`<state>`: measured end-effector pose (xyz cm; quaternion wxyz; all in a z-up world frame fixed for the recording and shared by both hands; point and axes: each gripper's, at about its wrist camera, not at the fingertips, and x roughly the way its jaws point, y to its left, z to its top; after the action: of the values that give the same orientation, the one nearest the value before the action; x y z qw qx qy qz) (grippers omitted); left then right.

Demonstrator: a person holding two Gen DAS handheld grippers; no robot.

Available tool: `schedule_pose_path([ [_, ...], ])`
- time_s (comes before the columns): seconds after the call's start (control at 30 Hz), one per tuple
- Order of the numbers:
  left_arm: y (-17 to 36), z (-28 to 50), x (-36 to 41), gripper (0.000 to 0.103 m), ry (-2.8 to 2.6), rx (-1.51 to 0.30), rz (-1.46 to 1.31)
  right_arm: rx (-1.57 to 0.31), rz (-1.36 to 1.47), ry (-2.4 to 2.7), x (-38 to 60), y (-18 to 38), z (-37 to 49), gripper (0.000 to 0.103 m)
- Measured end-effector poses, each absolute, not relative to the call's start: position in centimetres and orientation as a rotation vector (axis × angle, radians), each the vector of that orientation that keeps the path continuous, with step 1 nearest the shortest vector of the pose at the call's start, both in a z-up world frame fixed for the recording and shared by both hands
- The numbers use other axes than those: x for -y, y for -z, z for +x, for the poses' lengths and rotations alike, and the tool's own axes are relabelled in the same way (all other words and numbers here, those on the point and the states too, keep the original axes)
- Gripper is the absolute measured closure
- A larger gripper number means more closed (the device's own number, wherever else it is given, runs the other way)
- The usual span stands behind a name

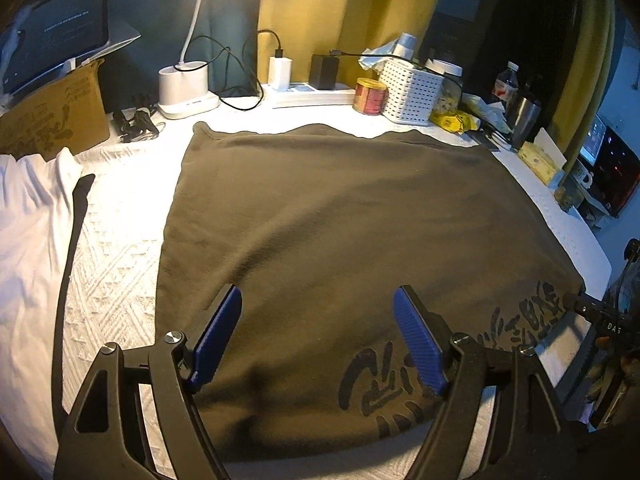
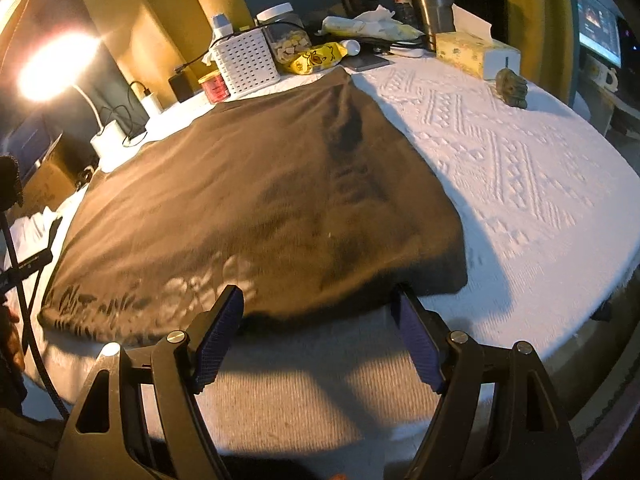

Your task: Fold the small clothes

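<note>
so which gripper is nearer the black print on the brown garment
Left. The left gripper hovers right over the black print on the brown garment; the right gripper is at the plain corner.

Olive-brown garment (image 1: pixel 320 220) with dark print on white, geometric-patterned tablecloth (image 2: pixel 500 152).

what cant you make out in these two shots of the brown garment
- Left wrist view: the print on the brown garment is partly covered by the left gripper.
- Right wrist view: the garment's near edge is motion-blurred, so the print is unreadable.
- Sleeves or collar: none visible, presumably folded under.
- Text on the red can: too small.
</note>
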<state>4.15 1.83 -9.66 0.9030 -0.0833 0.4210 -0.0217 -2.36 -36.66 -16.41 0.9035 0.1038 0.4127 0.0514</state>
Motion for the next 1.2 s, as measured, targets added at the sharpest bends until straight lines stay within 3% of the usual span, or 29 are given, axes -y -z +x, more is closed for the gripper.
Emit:
schedule_pose_path([
  [1.07,11.9,10.4,-7.5,0.025,-0.069,-0.926,-0.193,-0.817,0.231,-0.13,34.0,16.3,12.4,0.024],
  [1.13,11.9,10.6,-7.9,0.025,-0.069,-0.923,-0.194,-0.811,0.236,-0.143,33.9,16.3,13.2,0.034],
  [1.2,11.9,10.8,-8.2,0.025,-0.067,-0.917,-0.195,-0.813,0.214,-0.131,33.6,16.3,13.8,0.06],
])
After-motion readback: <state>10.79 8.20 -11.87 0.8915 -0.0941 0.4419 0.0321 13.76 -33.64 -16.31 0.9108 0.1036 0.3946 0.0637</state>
